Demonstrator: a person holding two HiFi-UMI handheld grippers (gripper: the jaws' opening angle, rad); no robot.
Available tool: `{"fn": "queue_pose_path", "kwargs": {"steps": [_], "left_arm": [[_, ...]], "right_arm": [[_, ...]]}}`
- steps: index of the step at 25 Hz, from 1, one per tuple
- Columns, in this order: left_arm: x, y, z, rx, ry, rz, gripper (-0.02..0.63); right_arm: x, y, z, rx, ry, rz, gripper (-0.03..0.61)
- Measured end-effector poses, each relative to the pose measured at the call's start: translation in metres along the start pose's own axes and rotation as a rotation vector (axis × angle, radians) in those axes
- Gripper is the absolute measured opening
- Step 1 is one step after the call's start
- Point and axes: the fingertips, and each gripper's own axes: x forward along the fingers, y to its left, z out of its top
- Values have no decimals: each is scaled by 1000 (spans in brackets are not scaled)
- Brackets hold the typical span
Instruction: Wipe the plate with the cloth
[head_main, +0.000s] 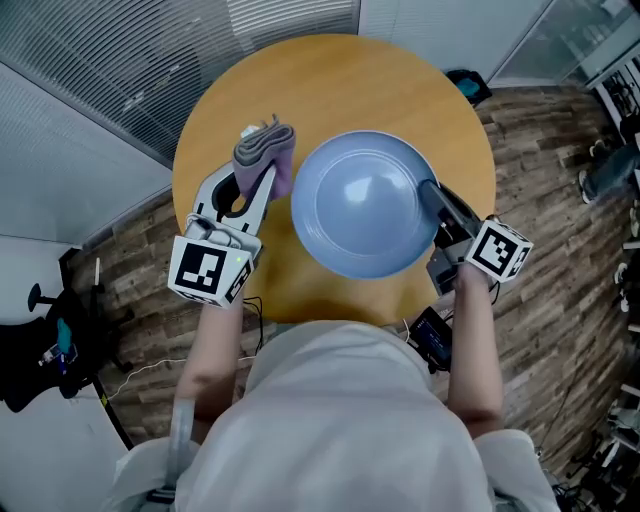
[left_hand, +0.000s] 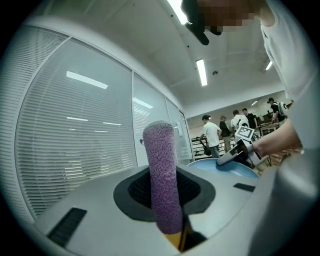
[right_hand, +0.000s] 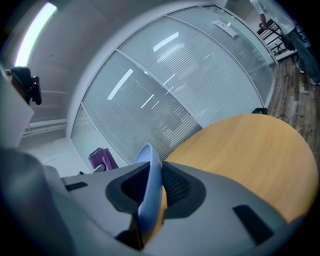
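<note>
Left gripper (head_main: 262, 172): we hold it over the left side of the table, and its 2 jaws pinch the cloth (head_main: 268, 148).
Right gripper (head_main: 430, 192): our other hand holds it at the right, with its 2 jaws clamped on the rim of the plate (head_main: 362, 205), 1 pad on each face.
Plate: pale blue and round, it sits over the middle of the table between our 2 grippers. We cannot tell whether it rests on the wood.
Cloth: purple and folded, it sticks out past the pads, just beside the plate's upper left rim. We cannot tell whether they touch.
Table (head_main: 340, 75): round, with a yellow-brown top.
Floor (head_main: 540, 150): brown planks around the table.
Glass wall (head_main: 120, 60): blinds behind the table.
People (left_hand: 212, 135): several stand far off, seen in the left gripper view.
</note>
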Motion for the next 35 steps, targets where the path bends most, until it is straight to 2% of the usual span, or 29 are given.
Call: {"fn": "queue_pose_path", "kwargs": {"steps": [3,5,15,19,25,35], "left_arm": [[-4,1,-7,94,2,43,78],[-6,1,-11,117,12,63,78],[-17,0,-31,70,20,81,78],[-16,5,-38,42,21,85,78],[-21,9,-52,-6,13,102,78],[-29,15,-72,-65,36,139,78]], "right_arm": [[-1,-6,2,26,-14,-5,72],[1,-9,4,40,-22,-3,72],[8,-24,10,101,-79,6,72],[16,-45,14,141,-110,-4,72],[17,-98,8,254,-171,-88,72],[22,-168,-12,381,-260,-230,72]]}}
